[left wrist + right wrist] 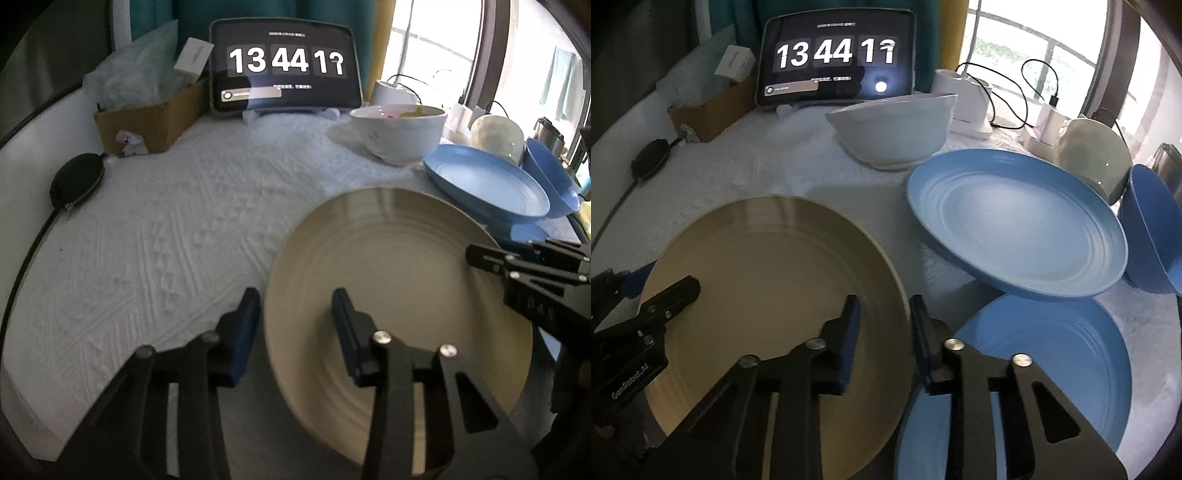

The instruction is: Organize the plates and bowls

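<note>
Beige plate between both grippers' fingers

A large plate lies at the front of the bench, with the left claw straddling its left rim and the right claw straddling its right rim. Right of it, one plate rests tilted on another plate. Behind them sits a bowl, with a tablet standing further back, and a box to the tablet's left
</note>
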Motion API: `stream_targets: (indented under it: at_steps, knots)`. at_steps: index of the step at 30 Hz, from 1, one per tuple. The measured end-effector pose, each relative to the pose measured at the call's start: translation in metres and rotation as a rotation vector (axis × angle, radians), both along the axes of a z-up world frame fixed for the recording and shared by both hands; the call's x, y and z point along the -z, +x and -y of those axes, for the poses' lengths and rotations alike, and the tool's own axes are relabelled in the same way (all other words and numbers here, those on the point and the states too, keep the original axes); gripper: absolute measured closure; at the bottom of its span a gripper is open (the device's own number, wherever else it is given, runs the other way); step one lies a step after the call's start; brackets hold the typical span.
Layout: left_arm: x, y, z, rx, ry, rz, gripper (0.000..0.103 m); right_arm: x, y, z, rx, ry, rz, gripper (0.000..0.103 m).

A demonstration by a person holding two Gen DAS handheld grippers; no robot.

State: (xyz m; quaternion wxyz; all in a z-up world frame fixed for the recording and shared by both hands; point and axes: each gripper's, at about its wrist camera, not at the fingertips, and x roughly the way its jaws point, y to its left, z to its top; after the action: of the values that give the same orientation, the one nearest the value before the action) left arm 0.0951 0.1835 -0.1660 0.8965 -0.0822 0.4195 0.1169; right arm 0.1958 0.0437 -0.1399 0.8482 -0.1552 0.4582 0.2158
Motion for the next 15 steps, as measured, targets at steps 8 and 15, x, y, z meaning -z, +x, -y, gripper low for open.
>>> stream_targets:
  at_steps: [8, 15]
  knots:
    - [-0.002, -0.007, -0.003, -0.017, -0.027, -0.002, 0.063, -0.005, -0.008, 0.001, -0.014, 0.015, -0.001, 0.085]
    - [-0.009, -0.016, -0.003, -0.016, -0.026, 0.021, 0.063, -0.015, -0.017, 0.003, -0.014, 0.03, 0.019, 0.085]
